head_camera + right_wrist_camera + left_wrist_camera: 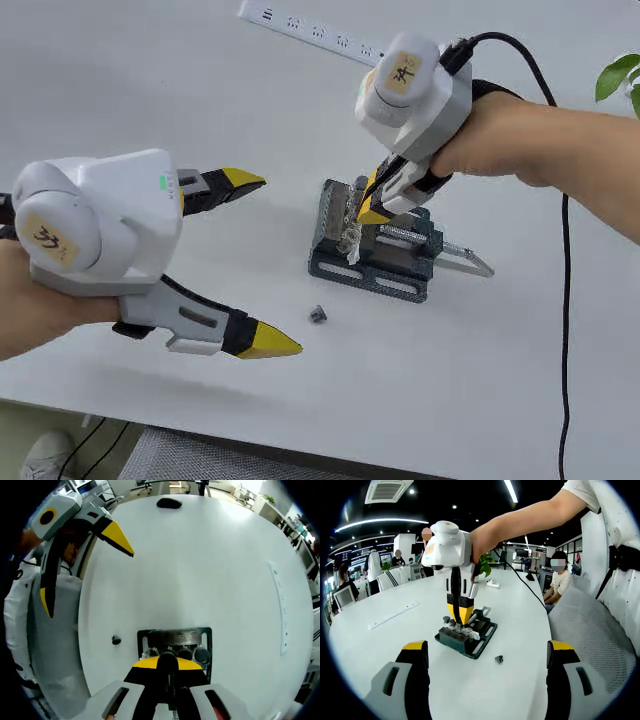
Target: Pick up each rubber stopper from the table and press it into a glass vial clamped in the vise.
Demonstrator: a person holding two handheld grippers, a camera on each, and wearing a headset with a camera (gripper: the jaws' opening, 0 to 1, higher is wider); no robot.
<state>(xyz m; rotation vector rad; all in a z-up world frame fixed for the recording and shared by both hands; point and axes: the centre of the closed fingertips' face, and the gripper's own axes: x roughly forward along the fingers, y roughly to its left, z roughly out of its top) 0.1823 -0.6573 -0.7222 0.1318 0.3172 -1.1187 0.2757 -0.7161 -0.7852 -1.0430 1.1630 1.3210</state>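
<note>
Now, left claw (280,265) apart, right claw (366,214) together at vise (402,276), loose stopper (318,314), power strip (310,28)

Handwritten scrawl on yellow stickers (50,240) — left gripper (280,265), right gripper (366,214) — not legible.

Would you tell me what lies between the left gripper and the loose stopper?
Nothing but bare table separates left gripper from stopper, per the head view.

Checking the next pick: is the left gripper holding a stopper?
No, the left gripper has its jaws wide open with nothing between them.
</note>
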